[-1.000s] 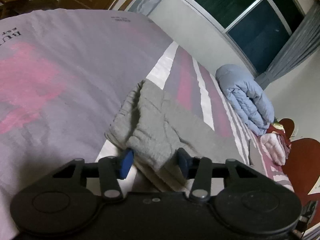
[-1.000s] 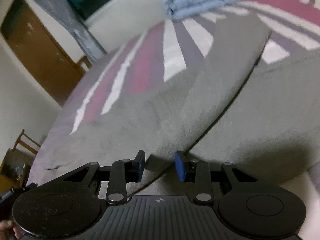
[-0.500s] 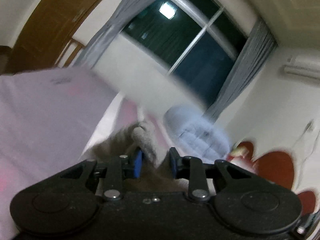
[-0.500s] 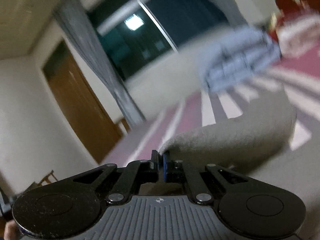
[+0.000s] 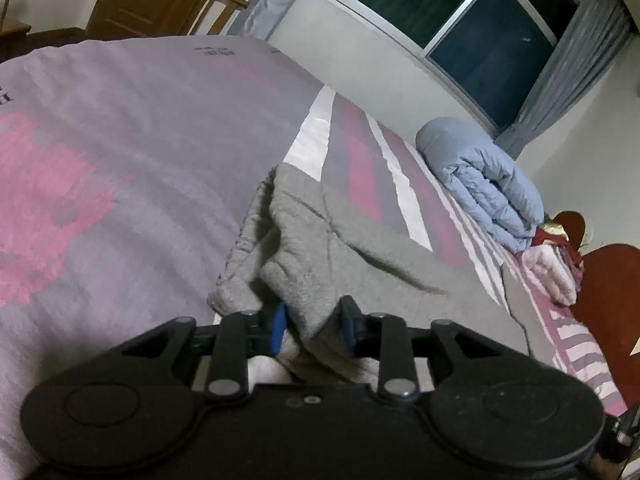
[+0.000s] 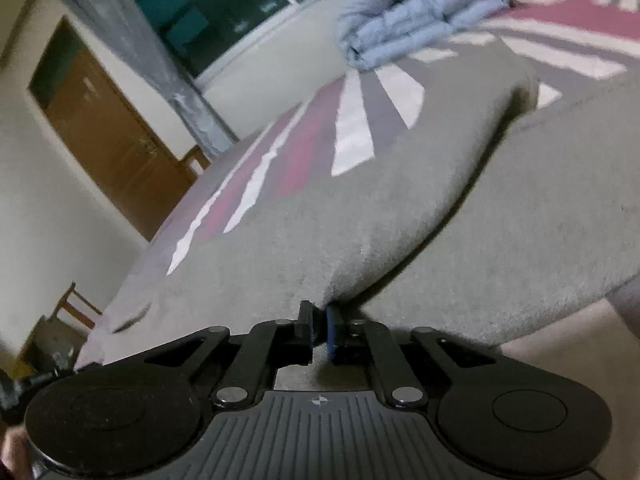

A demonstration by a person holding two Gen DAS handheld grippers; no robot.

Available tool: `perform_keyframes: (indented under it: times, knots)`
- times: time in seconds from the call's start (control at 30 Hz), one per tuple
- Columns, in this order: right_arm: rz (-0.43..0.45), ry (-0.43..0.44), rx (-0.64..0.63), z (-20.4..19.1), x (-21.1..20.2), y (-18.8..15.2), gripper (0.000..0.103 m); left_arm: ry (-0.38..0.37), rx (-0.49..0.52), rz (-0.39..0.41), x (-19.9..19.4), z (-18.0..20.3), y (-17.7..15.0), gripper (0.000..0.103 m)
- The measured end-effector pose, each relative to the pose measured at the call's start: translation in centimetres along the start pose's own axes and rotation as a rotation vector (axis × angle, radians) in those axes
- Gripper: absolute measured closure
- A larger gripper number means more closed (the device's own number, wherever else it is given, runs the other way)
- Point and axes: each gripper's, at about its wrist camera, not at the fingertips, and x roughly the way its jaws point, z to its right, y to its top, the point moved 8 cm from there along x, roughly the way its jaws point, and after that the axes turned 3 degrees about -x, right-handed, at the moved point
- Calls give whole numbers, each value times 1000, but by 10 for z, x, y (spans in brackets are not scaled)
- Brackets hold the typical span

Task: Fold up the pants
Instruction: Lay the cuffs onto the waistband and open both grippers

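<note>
The grey pants (image 5: 320, 240) lie on the bed (image 5: 120, 140) near the blue duvet (image 5: 480, 184). The left gripper (image 5: 312, 326), spread, straddles a fold; the right gripper (image 6: 319, 330) pinches an edge. That thin pinch may slip, undoing the fold.

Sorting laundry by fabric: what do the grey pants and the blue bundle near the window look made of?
The grey pants look like soft knit fleece, probably cotton blend: matte, fuzzy nap, thick rounded folds. The blue bundle looks like a quilted puffer item with a smooth synthetic shell, judging by its stitched, puffy channels and faint sheen.
</note>
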Motion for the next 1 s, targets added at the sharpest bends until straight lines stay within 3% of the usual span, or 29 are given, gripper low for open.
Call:
perform_keyframes:
  times: [0.03, 0.13, 0.17, 0.2, 0.27, 0.37, 0.43, 0.47, 0.53, 0.57, 0.6, 0.8, 0.9, 0.93, 1.0]
  knots:
    - [9, -8, 14, 2, -1, 3, 64, 0, -4, 1, 0, -1, 0, 82]
    - [4, 7, 69, 3, 0, 7, 63, 19, -2, 7, 3, 2, 0, 81]
    - [-7, -2, 71, 3, 2, 9, 69, 37, 3, 6, 6, 3, 1, 80]
    - [-21, 0, 76, 3, 5, 10, 97, 48, 3, 3, 9, 5, 3, 82]
    - [-28, 14, 80, -1, 9, 14, 98, 41, 4, 6, 9, 11, 12, 84]
    - [108, 112, 22, -23, -24, 34, 98, -88, -19, 76, -10, 21, 33, 85]
    - [152, 140, -40, -34, -42, 34, 98, -85, 5, 74, -13, 20, 34, 85]
    - [141, 136, -60, -32, -42, 26, 98, -28, 10, 6, -3, 10, 26, 85]
    - [3, 60, -51, -14, -15, -1, 98, 50, 32, -94, 14, -4, 8, 86]
    - [-34, 43, 13, -1, -6, -12, 98, 46, 39, -86, 13, -4, 6, 86]
    - [-14, 57, 38, 2, -6, -13, 98, 43, 36, -77, 10, -3, 7, 86]
    - [3, 40, 17, 1, -9, -11, 98, 65, 66, -62, 8, 3, 7, 86]
    - [62, 65, -41, -16, -29, -9, 98, 84, 105, -43, 7, 8, 8, 86]
    - [51, 53, -47, -14, -25, -10, 98, 96, 101, -55, 9, 5, 6, 86]
    - [-52, 8, -14, -2, -4, -23, 98, 99, 79, -55, 9, 1, 5, 84]
